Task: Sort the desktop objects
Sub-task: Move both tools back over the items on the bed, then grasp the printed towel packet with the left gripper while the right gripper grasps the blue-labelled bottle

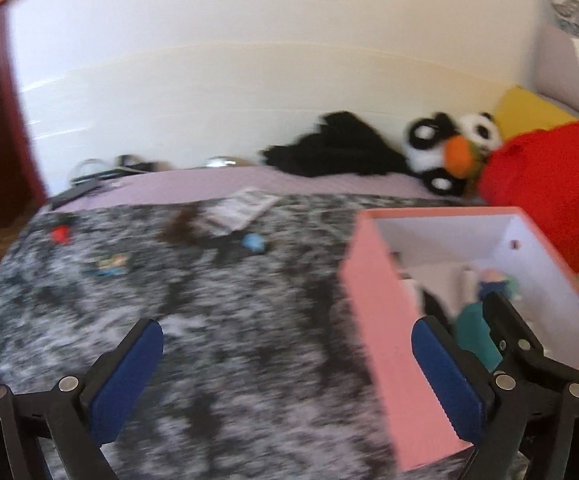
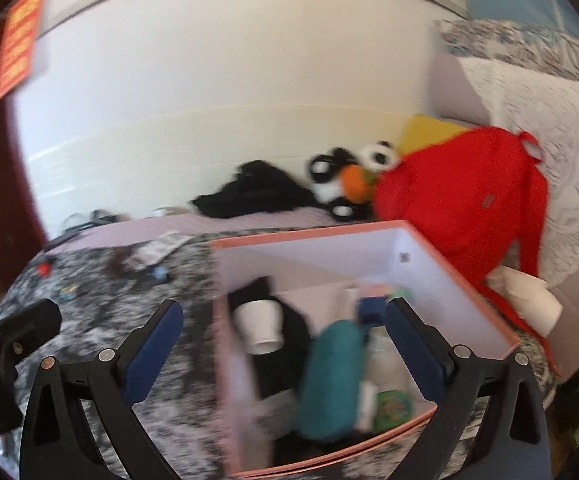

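A pink box [image 1: 385, 320] with a white inside stands on the grey mottled blanket [image 1: 225, 304]; it also shows in the right wrist view [image 2: 461, 280]. It holds a white cup [image 2: 261, 324], a teal pouch [image 2: 329, 372] and other small items. My left gripper [image 1: 285, 336] is open and empty over the blanket, left of the box. My right gripper [image 2: 283, 326] is open and empty above the box. Loose on the blanket lie a red piece [image 1: 60, 234], a small blue item [image 1: 254, 242], a colourful flat item [image 1: 111, 263] and a white packet [image 1: 239, 210].
A red backpack [image 2: 465, 200], a panda plush [image 1: 445, 148], black cloth [image 1: 337, 148] and a yellow pillow [image 1: 529, 112] lie at the back right by the wall. Cables and dark items [image 1: 89, 180] sit at the back left. The blanket's left edge drops to the floor.
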The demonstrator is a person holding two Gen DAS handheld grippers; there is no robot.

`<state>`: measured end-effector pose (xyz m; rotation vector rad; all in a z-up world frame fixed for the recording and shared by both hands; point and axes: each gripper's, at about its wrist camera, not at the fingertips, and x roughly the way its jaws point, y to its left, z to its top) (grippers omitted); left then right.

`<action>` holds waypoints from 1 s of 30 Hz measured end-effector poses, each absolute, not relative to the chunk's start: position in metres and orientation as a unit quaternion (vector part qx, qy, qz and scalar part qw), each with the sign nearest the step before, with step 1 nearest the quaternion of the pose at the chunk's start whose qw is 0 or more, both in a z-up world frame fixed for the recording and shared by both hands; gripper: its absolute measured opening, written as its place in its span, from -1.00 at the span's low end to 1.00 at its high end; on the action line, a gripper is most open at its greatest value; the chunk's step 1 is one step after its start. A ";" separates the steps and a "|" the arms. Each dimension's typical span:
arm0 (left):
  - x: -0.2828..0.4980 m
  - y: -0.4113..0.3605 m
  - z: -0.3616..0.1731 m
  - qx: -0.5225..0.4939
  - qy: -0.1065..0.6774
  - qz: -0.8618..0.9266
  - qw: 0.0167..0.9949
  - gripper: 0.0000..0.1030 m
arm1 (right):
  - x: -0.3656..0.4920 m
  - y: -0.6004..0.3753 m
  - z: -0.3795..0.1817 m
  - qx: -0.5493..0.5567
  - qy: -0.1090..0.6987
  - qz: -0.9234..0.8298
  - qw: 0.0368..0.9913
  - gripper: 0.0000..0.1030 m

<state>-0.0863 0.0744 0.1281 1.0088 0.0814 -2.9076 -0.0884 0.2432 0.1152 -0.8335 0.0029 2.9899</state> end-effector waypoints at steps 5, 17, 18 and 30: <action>-0.066 0.010 0.106 0.342 0.045 -0.934 0.094 0.99 | -0.085 0.177 0.098 -0.285 -0.032 0.957 -0.030 0.99; -0.070 -0.099 0.057 0.370 0.058 -0.915 0.150 0.99 | -0.101 0.051 0.050 -0.329 -0.067 0.936 -0.107 0.99; -0.074 -0.108 0.052 0.371 0.063 -0.914 0.149 0.99 | -0.108 0.046 0.044 -0.337 -0.063 0.933 -0.108 0.99; -0.215 -0.185 -0.010 0.405 0.085 -0.901 0.131 0.99 | -0.253 0.086 -0.019 -0.406 0.004 0.912 -0.056 0.99</action>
